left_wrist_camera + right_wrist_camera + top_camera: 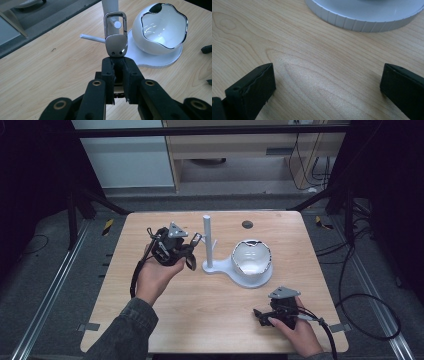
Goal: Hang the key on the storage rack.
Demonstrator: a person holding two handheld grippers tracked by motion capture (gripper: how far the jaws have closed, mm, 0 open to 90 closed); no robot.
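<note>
your left gripper (119, 65) clamps the clip (116, 37) just beside the post (208, 240) — bare table (200, 310) below. your right gripper (327, 85) rests wide apart near the front edge.

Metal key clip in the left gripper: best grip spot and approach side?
Grip the key clip by its solid lower body, coming from below the ring, as the left gripper does now. That flat, solid end gives the fingers two faces to press on, and the open loop stays free to go over the stand's peg.
</note>
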